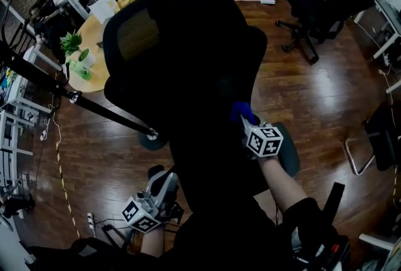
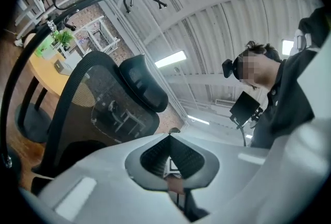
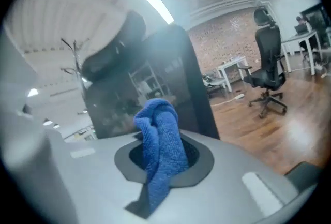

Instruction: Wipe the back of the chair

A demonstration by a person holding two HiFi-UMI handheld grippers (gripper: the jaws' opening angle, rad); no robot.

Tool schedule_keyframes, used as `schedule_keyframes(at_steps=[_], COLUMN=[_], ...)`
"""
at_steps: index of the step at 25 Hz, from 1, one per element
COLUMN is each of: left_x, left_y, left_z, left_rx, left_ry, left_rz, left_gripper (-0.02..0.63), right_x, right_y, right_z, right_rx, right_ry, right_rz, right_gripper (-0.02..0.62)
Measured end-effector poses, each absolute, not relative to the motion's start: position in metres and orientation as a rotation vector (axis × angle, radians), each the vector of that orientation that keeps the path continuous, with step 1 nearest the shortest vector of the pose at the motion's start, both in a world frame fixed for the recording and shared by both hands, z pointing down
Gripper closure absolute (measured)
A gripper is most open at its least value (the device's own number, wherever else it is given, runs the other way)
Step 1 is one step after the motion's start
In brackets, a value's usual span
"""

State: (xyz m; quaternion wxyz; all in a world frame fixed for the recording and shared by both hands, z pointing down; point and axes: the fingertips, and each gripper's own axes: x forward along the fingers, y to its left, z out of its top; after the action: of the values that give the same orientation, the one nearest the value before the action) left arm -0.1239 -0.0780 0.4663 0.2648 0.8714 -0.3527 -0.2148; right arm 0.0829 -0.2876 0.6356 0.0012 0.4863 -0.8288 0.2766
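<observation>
1. One black mesh chair (image 1: 182,57) with a headrest stands near the round desk (image 1: 94,79);
2. its back is upright, long axis vertical, rear toward the person;
3. right hand-held gripper (image 3: 164,158) clamps a blue cloth (image 3: 160,135) beside the chair back; left hand-held gripper (image 2: 169,161) is clenched on nothing.

The black office chair (image 1: 182,57) is standing upright, its tall mesh back and padded headrest turning their rear face toward the head view. The blue cloth (image 3: 160,145), a knitted rag bunched into a soft wad, is sitting pinched between the jaws of the right gripper (image 1: 247,122). It is hovering at the lower right edge of the chair's back, whether touching it or not is unclear.
</observation>
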Motion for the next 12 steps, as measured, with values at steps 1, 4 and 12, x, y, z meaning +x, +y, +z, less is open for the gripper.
schedule_keyframes(at_steps=[1,4,12], left_x=[-0.125,-0.122,-0.100], left_y=[-0.080,-0.079,-0.061], left_z=[0.458,0.434,0.408], left_rx=[2.362,2.398,2.455], left_ry=[-0.943,-0.909,-0.849], left_rz=[-0.617,-0.715,-0.851], left_gripper=[0.614,0.614,0.614], right_x=[0.074,0.062,0.088], right_y=[-0.271,-0.219,-0.141], right_z=[0.605,0.518,0.421], right_rx=[1.467,1.278,1.113], right_ry=[-2.720,-2.997,-3.266], right_rz=[0.877,0.871,0.878], right_gripper=[0.558,0.558,0.558])
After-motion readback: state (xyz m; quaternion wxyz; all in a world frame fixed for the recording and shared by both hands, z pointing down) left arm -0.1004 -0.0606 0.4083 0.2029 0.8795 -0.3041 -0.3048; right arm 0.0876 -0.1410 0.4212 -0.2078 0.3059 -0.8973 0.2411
